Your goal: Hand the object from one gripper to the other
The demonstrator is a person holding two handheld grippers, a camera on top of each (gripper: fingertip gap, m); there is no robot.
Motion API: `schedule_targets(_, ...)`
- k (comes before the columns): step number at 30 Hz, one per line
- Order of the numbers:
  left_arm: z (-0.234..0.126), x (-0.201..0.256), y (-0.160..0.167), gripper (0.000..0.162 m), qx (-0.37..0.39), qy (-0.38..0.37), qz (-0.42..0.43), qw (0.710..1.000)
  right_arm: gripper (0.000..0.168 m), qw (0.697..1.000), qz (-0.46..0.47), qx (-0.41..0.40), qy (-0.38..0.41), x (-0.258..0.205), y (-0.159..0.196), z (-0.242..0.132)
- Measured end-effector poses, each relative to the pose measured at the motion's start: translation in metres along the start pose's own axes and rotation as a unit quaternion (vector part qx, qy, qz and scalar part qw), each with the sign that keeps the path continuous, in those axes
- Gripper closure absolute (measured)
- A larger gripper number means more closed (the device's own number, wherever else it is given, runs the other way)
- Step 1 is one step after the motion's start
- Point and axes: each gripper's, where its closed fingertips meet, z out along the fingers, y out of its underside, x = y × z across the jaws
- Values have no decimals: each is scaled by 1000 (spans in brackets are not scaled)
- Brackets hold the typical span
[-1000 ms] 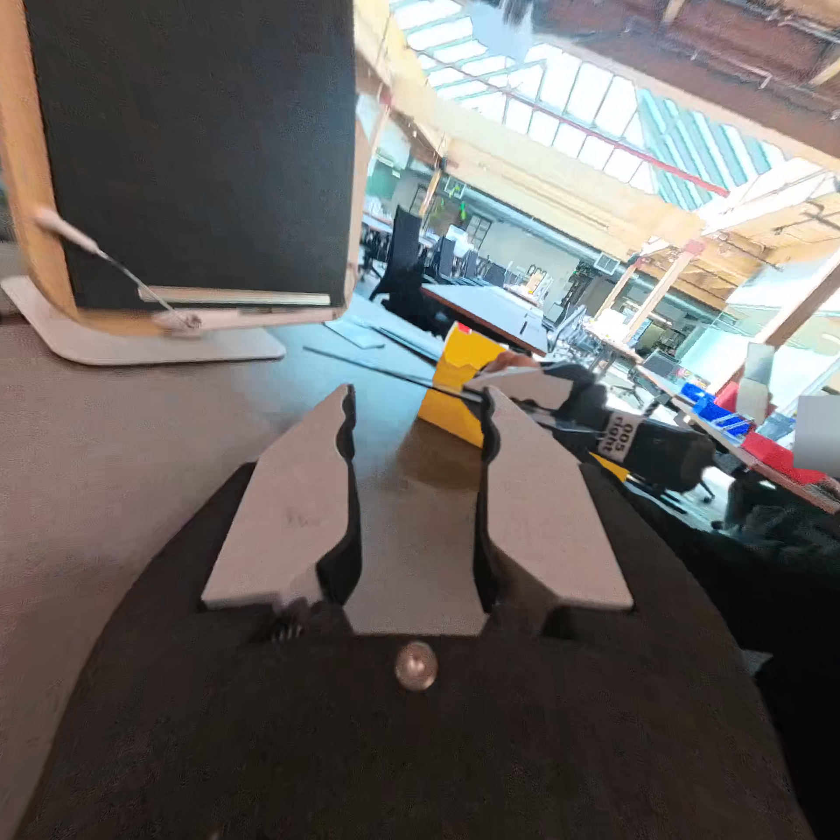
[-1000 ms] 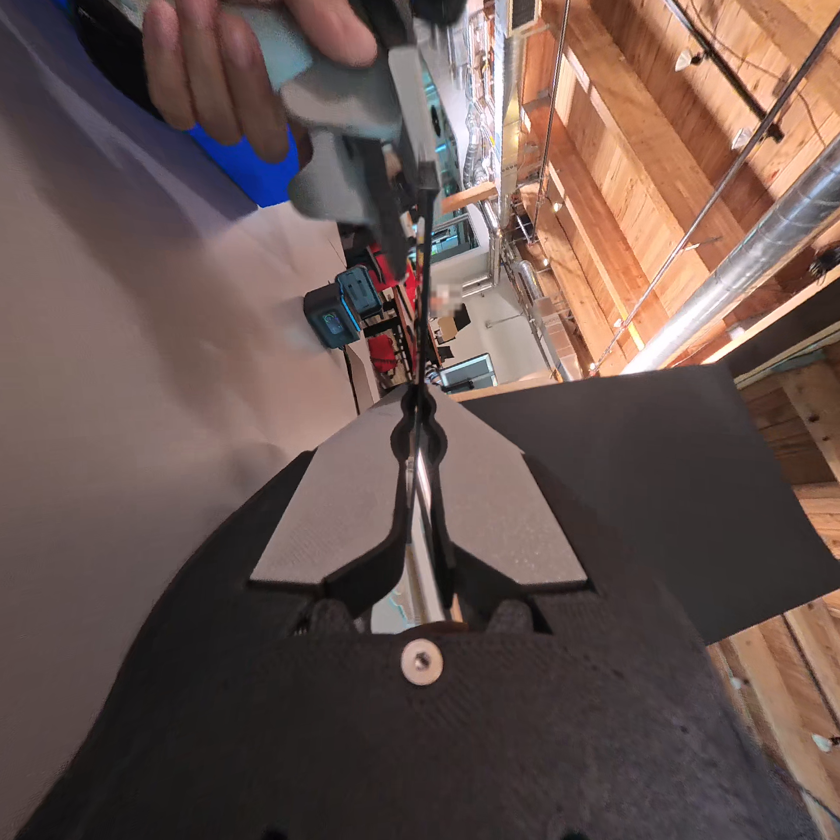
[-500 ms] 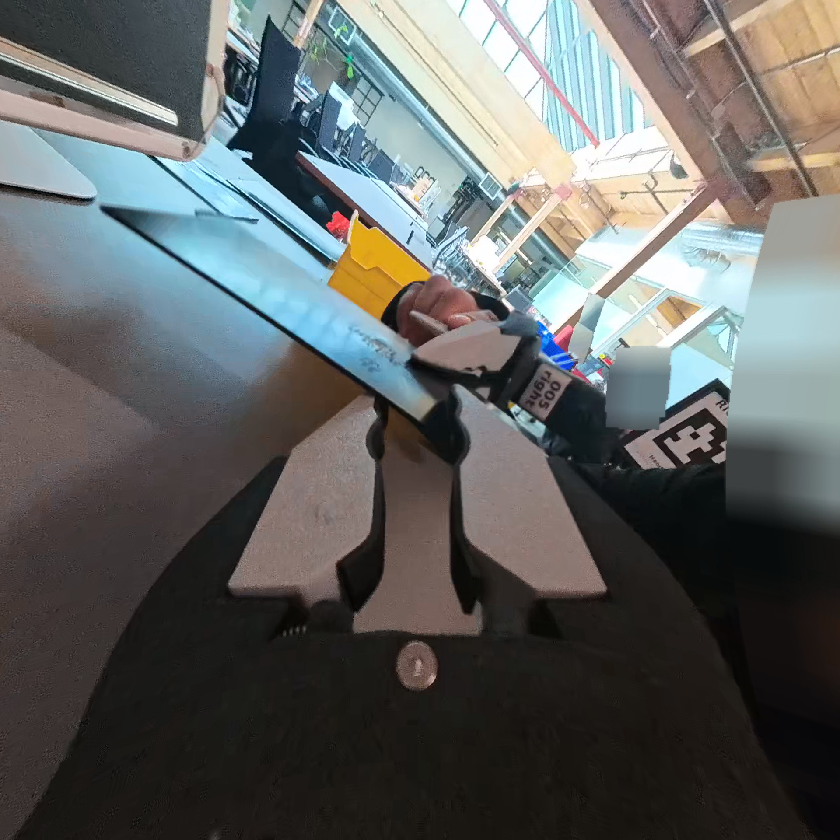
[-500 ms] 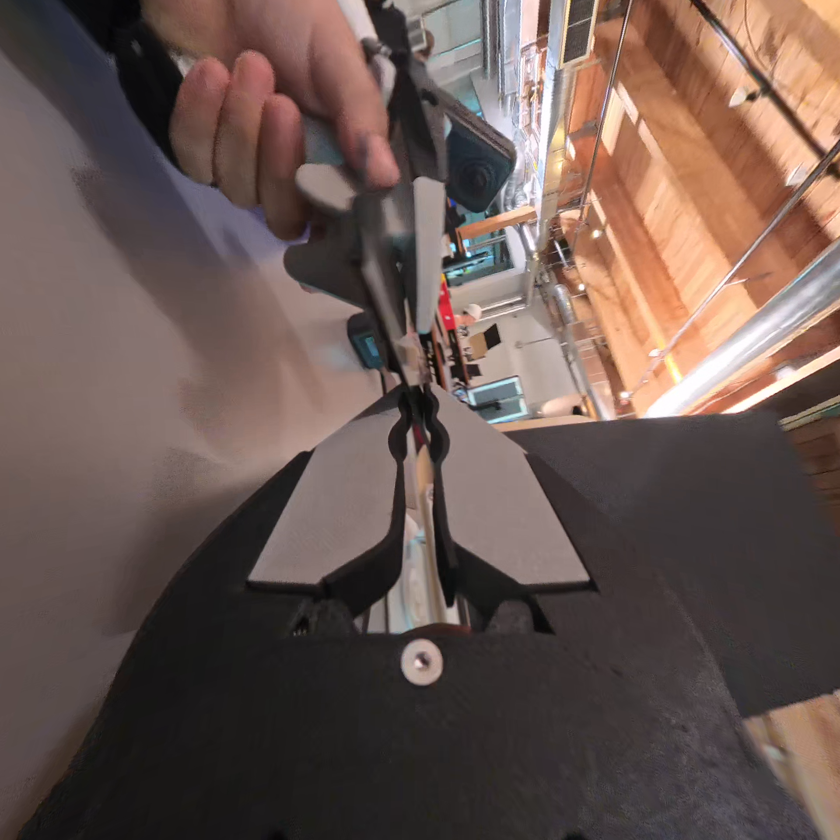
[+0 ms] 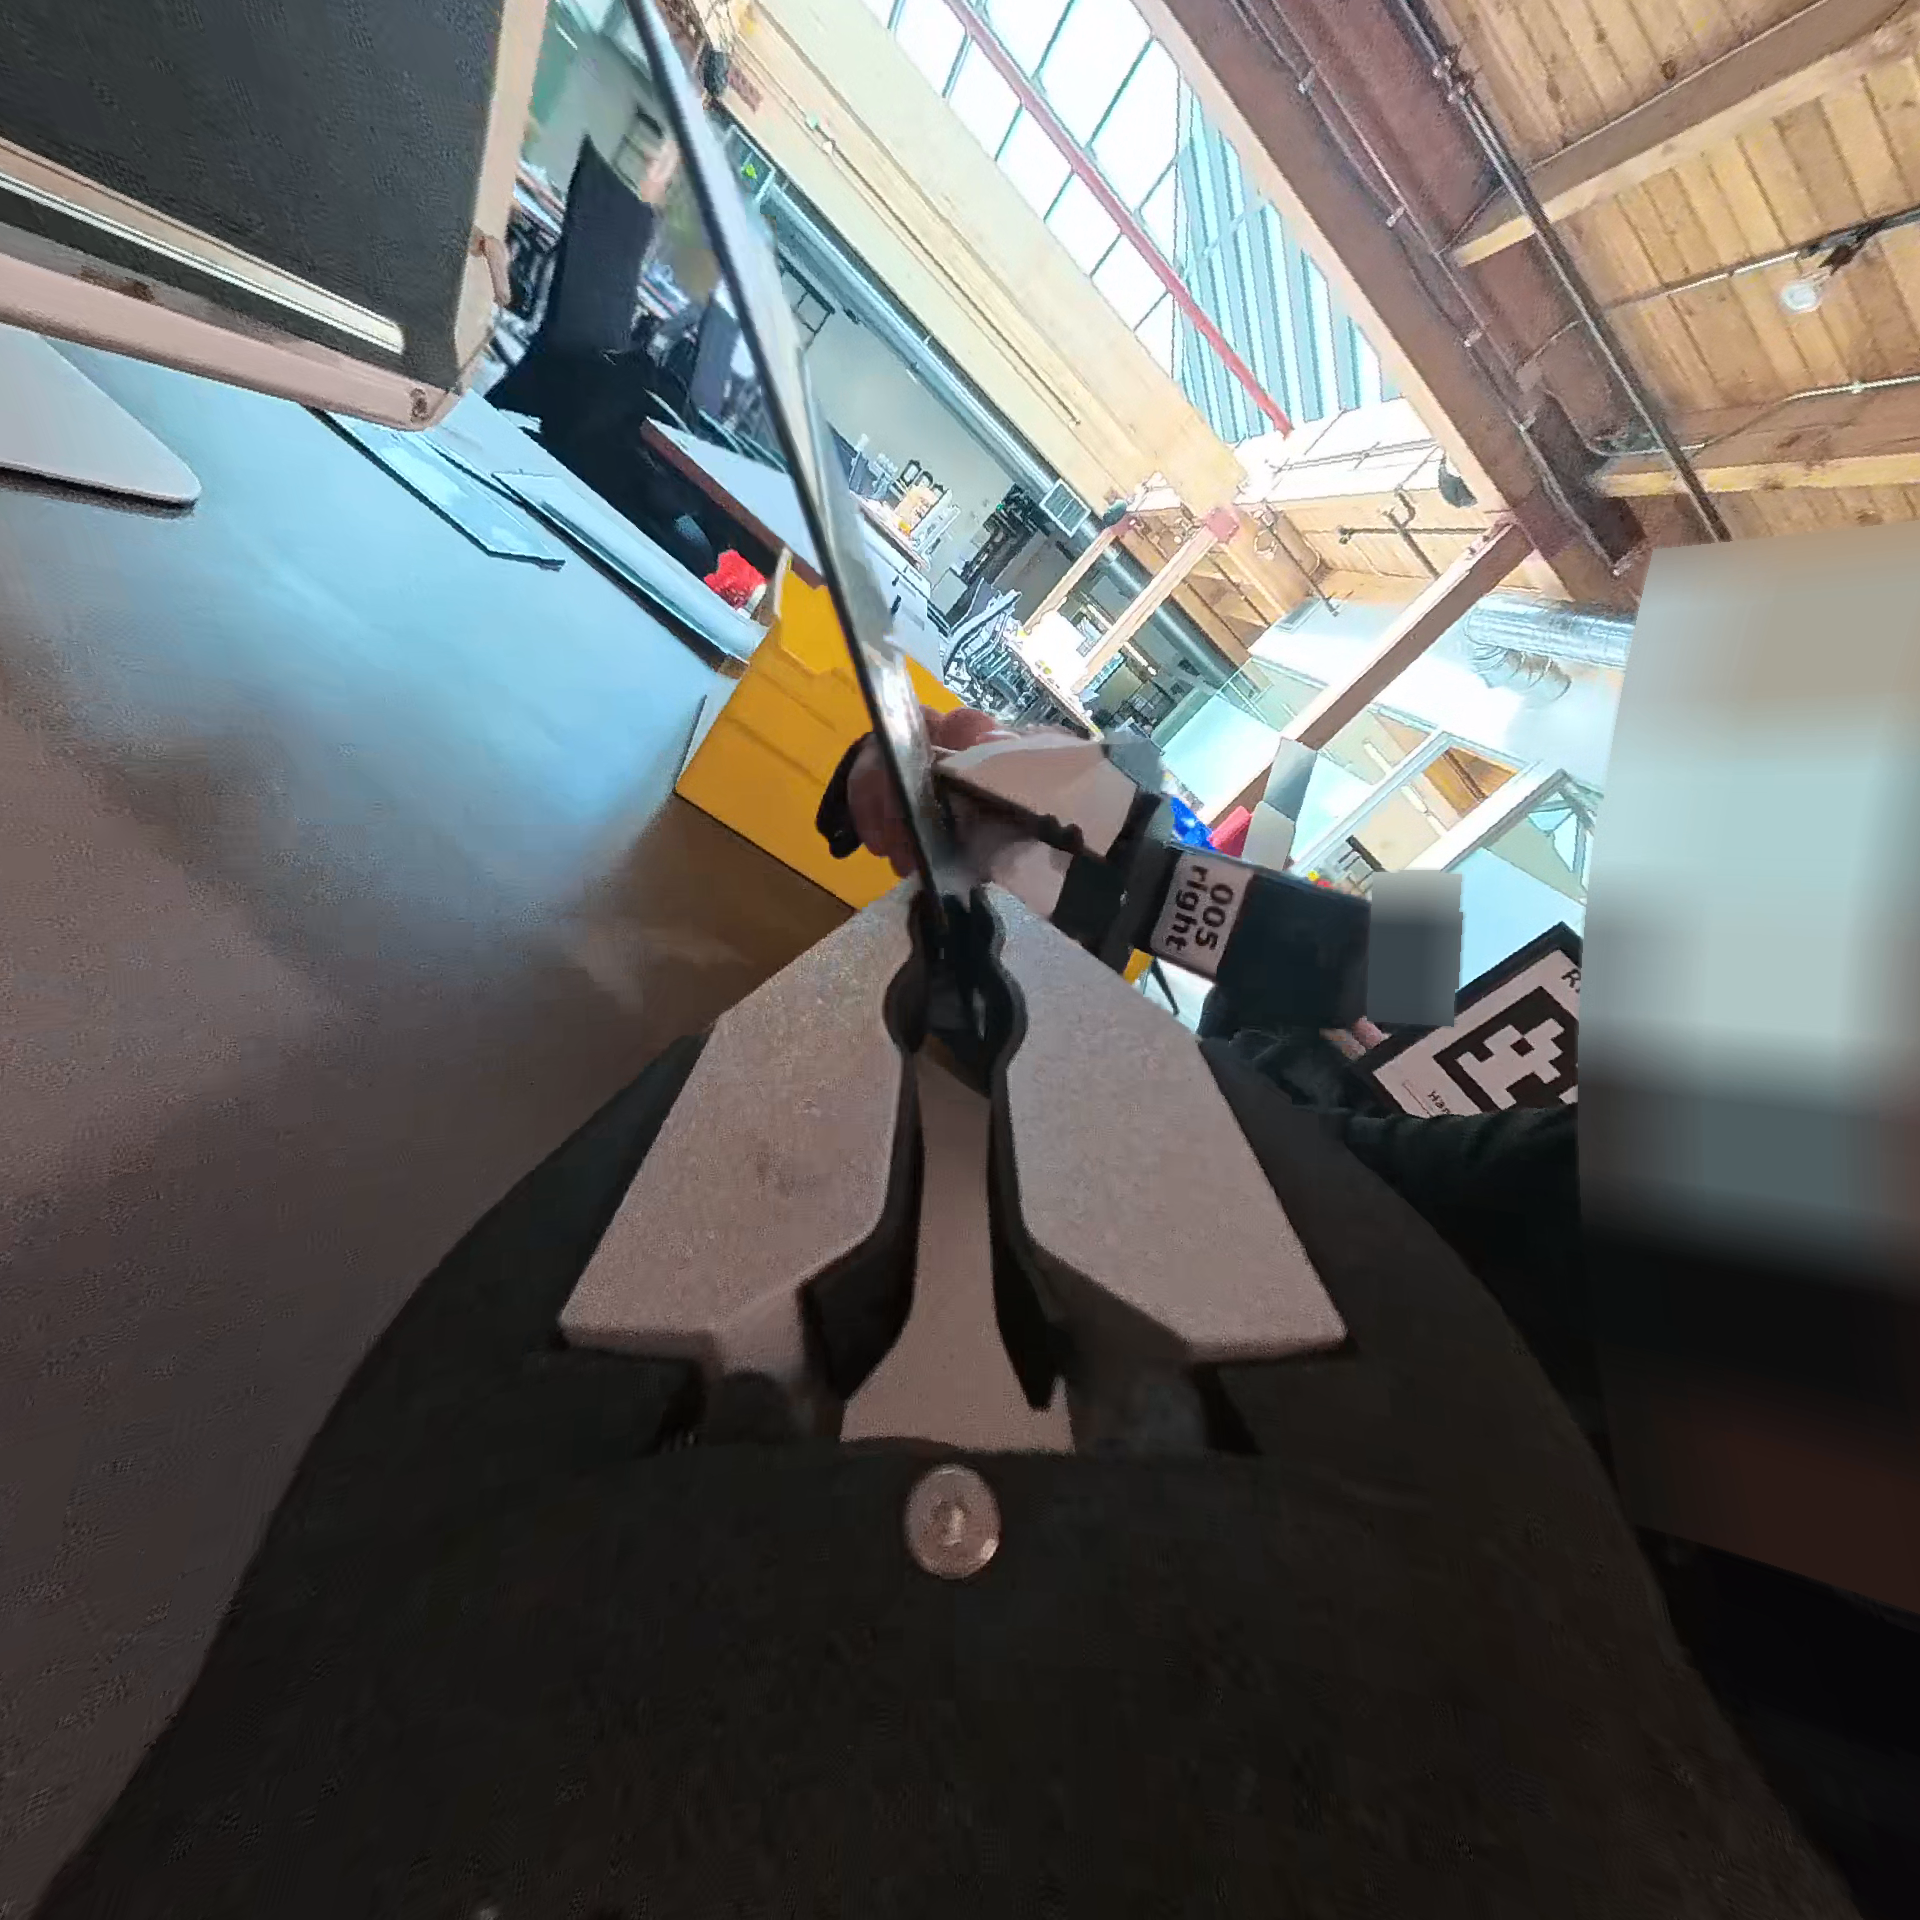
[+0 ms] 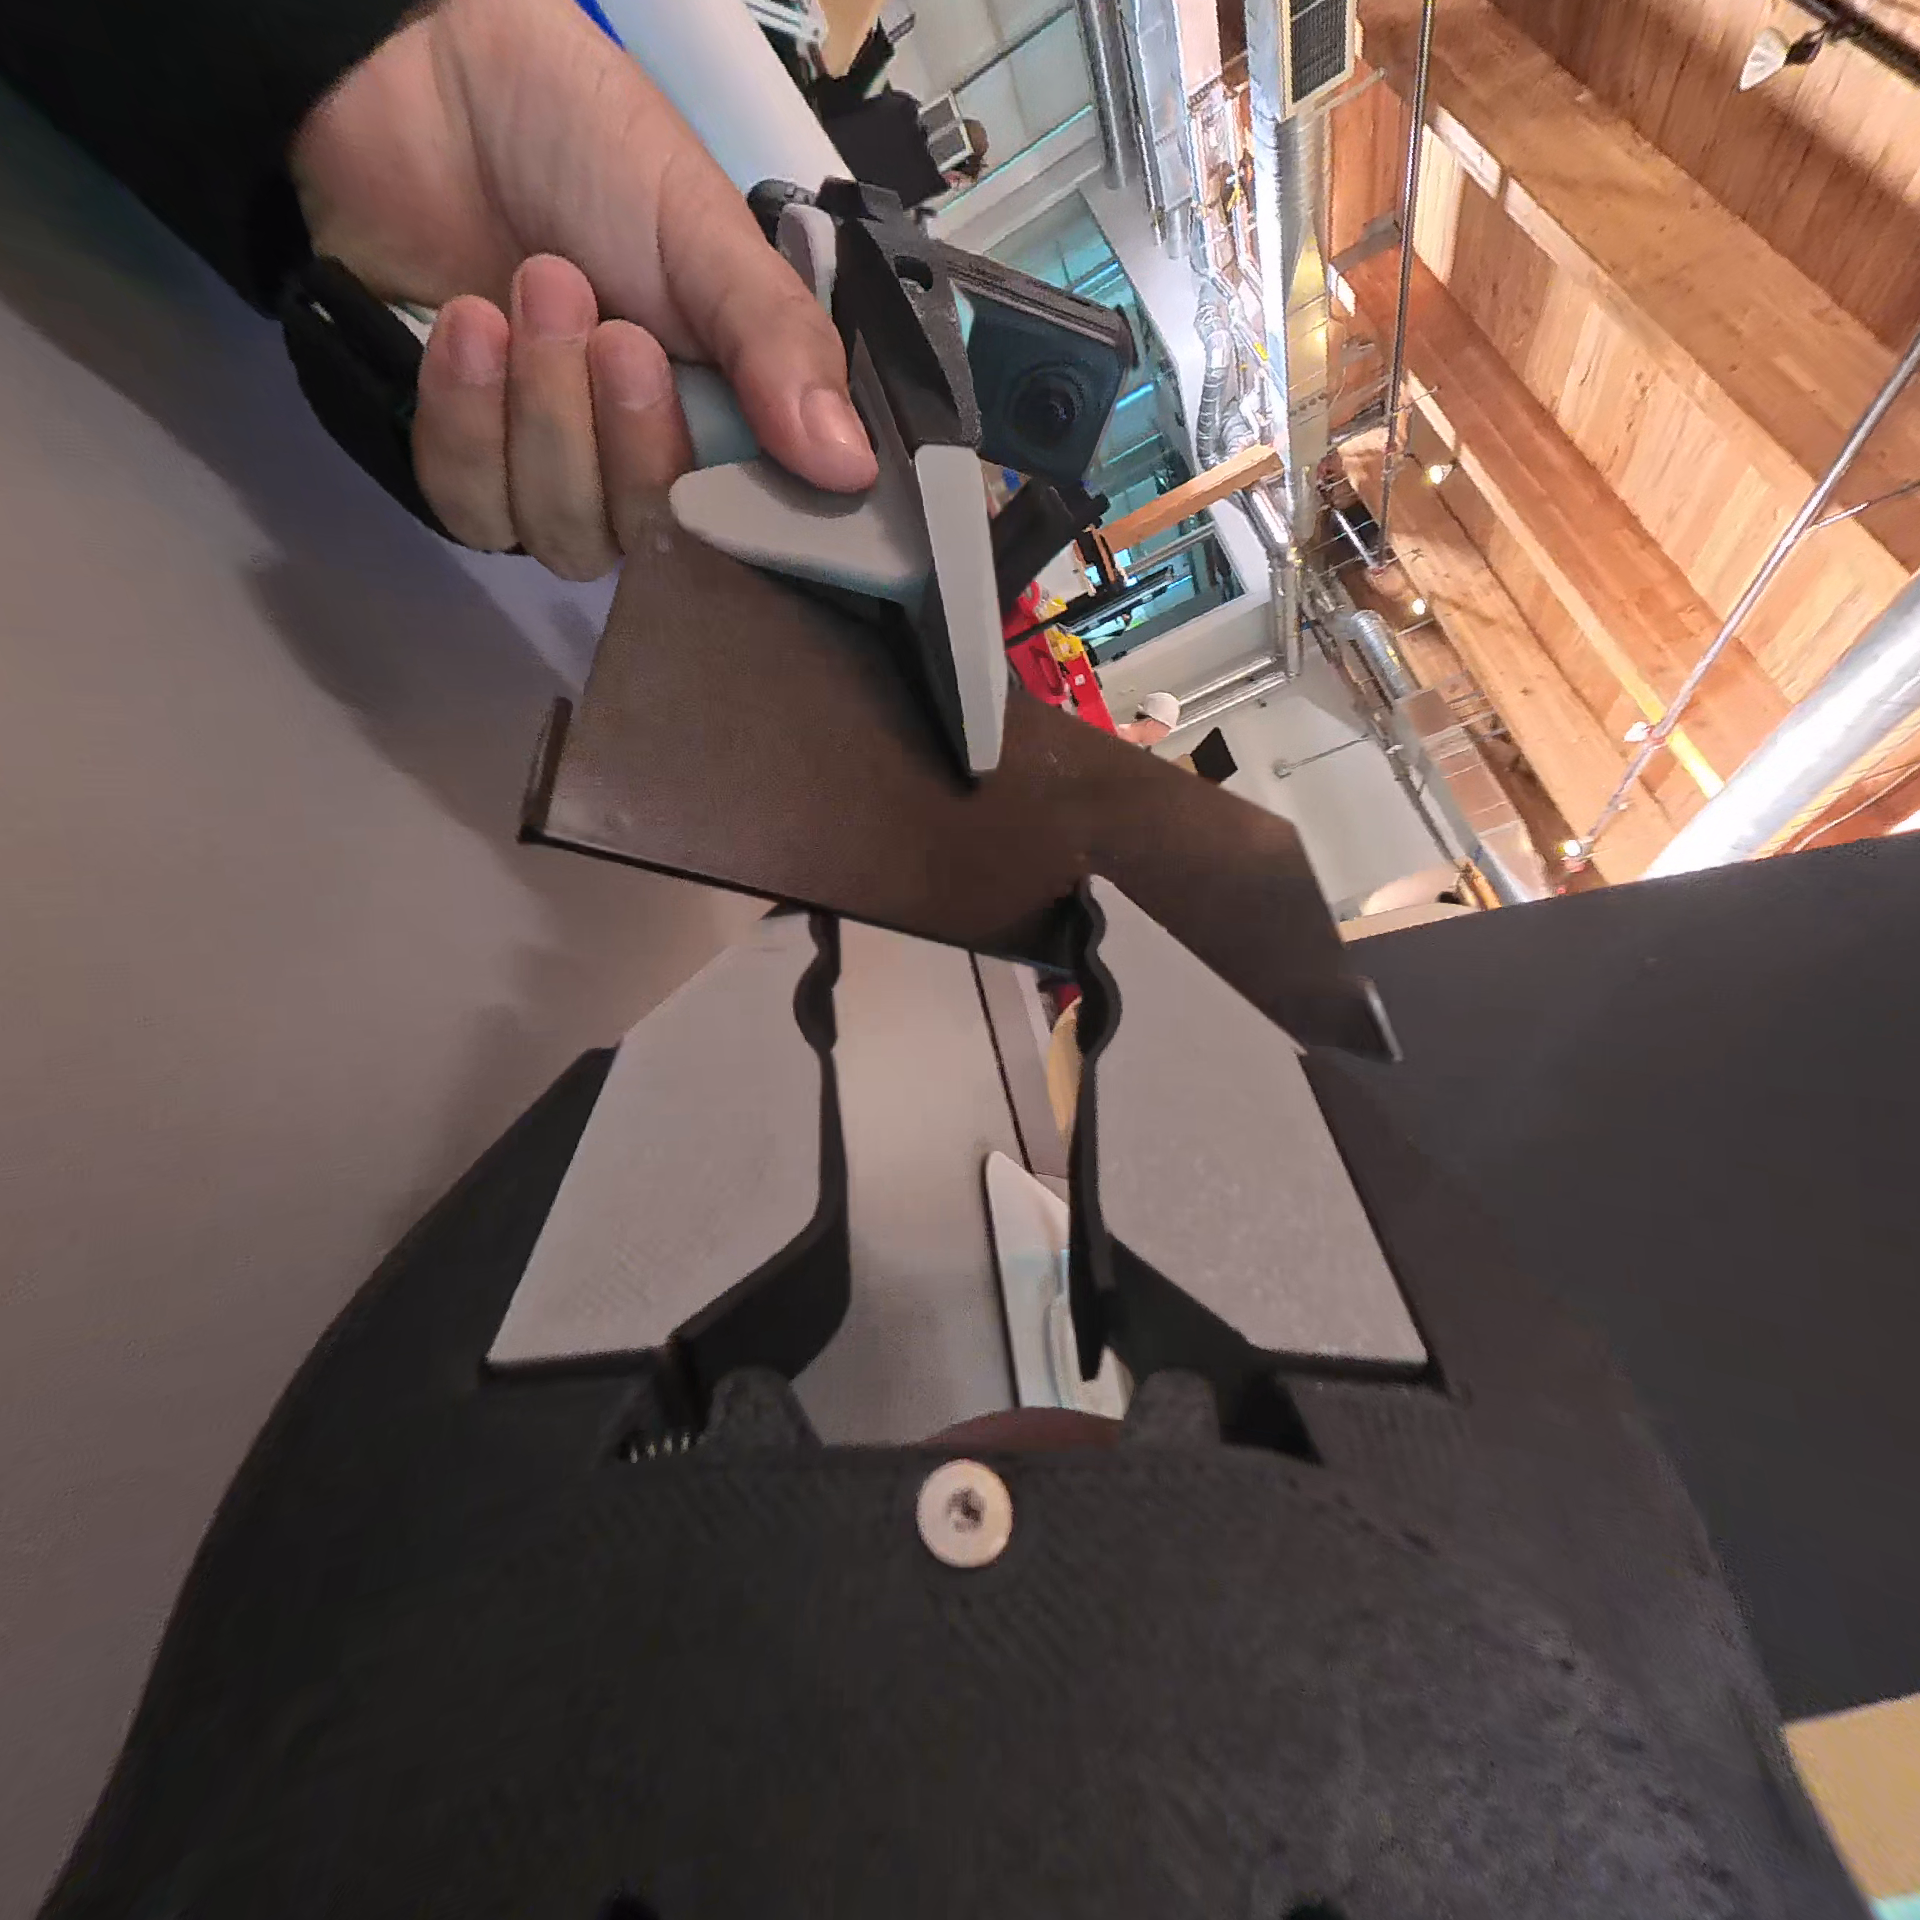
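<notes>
The object is a thin flat dark plate. In the left wrist view it point(image 5: 790, 416) shows edge-on, rising up and left from my left gripper point(image 5: 951, 935), which is shut on its lower end. My right gripper point(image 5: 997, 800) shows just behind the plate, held by a hand. In the right wrist view my right gripper point(image 6: 951, 935) is open, its fingers wide apart. The plate point(image 6: 790, 769) lies flat-on across its tips and touches the right fingertip point(image 6: 1081, 925). The left gripper point(image 6: 961, 665) clamps the plate from above, held by a hand point(image 6: 582, 312).
A grey table point(image 5: 260, 935) lies below. A yellow bin point(image 5: 790, 727) stands at its far edge. A dark wood-framed panel on a white base point(image 5: 260, 156) stands at the upper left. A black panel point(image 6: 1662, 1143) fills the right of the right wrist view.
My left gripper has closed on the plate. My right gripper has opened and let go of it. The plate has swung from flat to edge-on in the left wrist view.
</notes>
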Motion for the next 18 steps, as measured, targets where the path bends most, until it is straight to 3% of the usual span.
schedule_targets(1, -1, 0, -1, 160, 4, -1, 1, 1000, 122, 1000, 9, 1, -4, -1, 0, 0)
schedule_targets(4, -7, 0, -10, 161, 25, -3, 6, 1000, 109, 1000, 26, 7, -5, 0, -1, -1)
schedule_targets(10, -20, 7, -28, 162, 69, -1, 32, 997, 125, 996, 88, 8, -13, 7, 4, -6)
schedule_targets(13, -23, 14, -36, 162, 82, -17, 88, 993, 124, 981, 191, 25, -31, 14, 1, -8)
schedule_targets(18, -13, 38, -24, 162, 36, -8, 208, 977, 125, 940, 331, 68, -37, 33, -2, -14)
